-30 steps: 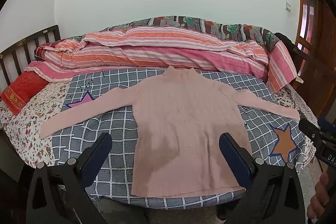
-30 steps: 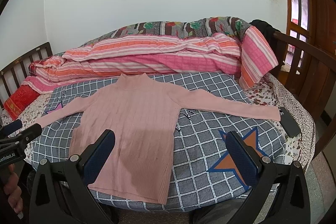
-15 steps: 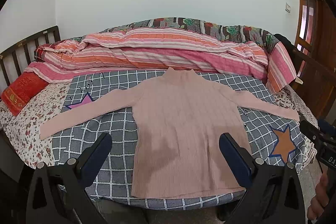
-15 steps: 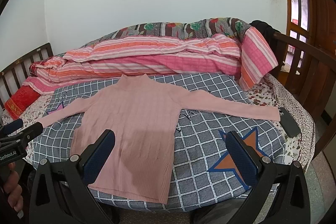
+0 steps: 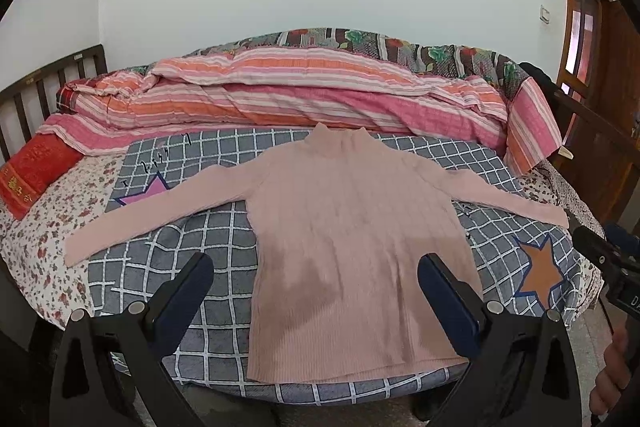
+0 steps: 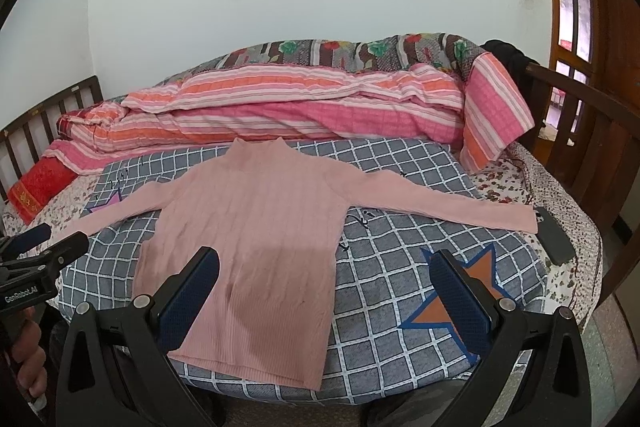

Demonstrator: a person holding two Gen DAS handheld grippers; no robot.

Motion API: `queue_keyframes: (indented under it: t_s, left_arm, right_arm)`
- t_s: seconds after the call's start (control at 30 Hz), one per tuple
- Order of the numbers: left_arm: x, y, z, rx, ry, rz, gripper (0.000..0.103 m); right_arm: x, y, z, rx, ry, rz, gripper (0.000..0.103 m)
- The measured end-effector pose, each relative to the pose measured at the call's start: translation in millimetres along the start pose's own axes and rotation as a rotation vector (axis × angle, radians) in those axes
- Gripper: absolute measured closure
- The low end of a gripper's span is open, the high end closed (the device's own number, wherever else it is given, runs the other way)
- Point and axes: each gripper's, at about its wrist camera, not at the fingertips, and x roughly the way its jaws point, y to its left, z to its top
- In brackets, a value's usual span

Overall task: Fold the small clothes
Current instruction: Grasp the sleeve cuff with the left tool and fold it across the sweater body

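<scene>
The pink sweater (image 5: pixel 352 251) lies flat on the bed's checked blanket (image 5: pixel 224 239), both sleeves spread wide, collar far. It looks soft, light and limp, so each sleeve is probably best pinched near its cuff. The left gripper (image 5: pixel 316 291) hovers before the near hem, fingers wide apart and holding nothing; the right gripper (image 6: pixel 326 291) does likewise, further right.

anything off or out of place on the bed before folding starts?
Mostly fine: the sweater lies flat, sleeves spread, both grippers open and clear of it. Two oddities: a darker patch on its lower front, stain or shadow, I cannot tell; and a dark phone by the right cuff, near the bed's edge.
</scene>
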Motion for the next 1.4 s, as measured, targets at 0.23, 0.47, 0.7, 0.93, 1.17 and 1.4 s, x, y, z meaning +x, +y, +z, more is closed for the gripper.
queue_keyframes:
  t_s: [0.23, 0.47, 0.7, 0.93, 1.17, 1.4]
  left_arm:
    - [42.1, 25.0, -19.4, -0.059, 0.074, -0.012, 0.0]
    - [93.9, 86.7, -51.8, -0.209, 0.14, -0.022, 0.002]
    - [122.0, 182.4, -69.7, -0.42, 0.148, 0.007, 0.01]
    - [132.8, 268.9, -77.7, -0.587, 0.1, 0.055, 0.024]
    - [156.0, 313.4, -70.1, -0.676, 0.059, 0.086, 0.024]
    - [177.3, 347.7, -63.6, -0.796, -0.018, 0.078, 0.041]
  right_arm:
    - [29.7, 4.6, -14.1, -0.011, 0.038, -0.006, 0.0]
    - [90.4, -1.7, -40.7, -0.003, 0.155, 0.005, 0.0]
    - [139.1, 8.0, -57.5, -0.026, 0.196, -0.023, 0.002]
    - [161.0, 24.3, -50.6, -0.068, 0.151, -0.031, 0.007]
    - [188.9, 36.2, -28.5, -0.06, 0.15, 0.048, 0.008]
    - [221.8, 51.1, -5.2, -0.067, 0.143, 0.098, 0.008]
